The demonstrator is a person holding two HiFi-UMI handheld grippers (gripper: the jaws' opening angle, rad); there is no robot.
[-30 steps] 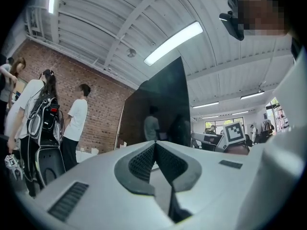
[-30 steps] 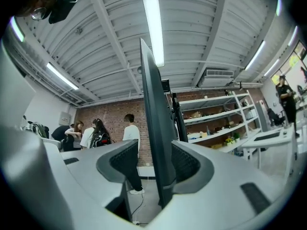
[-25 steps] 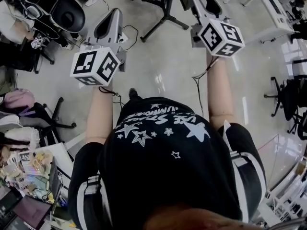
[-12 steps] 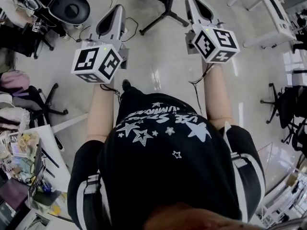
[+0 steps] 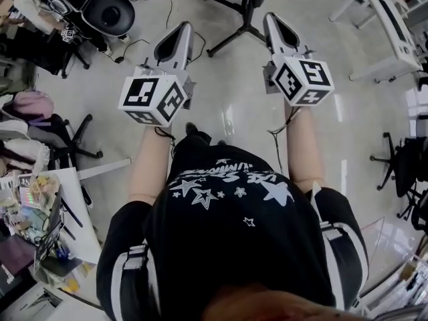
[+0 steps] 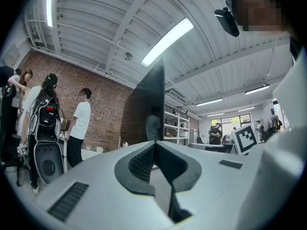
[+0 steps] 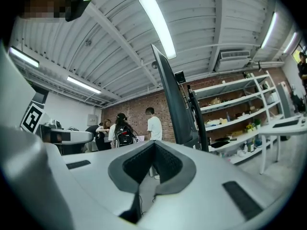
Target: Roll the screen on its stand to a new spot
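Note:
The screen is a tall dark panel on a black rolling stand, and it stands just ahead of both grippers. The right gripper view catches the screen nearly edge-on, with its black post behind it. In the head view my left gripper and right gripper point forward over the floor, a little short of the stand's legs. The pads of the left gripper meet with nothing between them. The right gripper is shut and empty as well, and neither one touches the screen.
Black office chairs and floor cables lie to the left, beside a cluttered desk. A white table stands at the right, with more chairs. Several people stand by the brick wall, and shelves run along the right.
The right gripper has come back off the stand, where it reached a second ago. Both grippers now sit lower in the head view, and the stand's base lies nearer the top edge.

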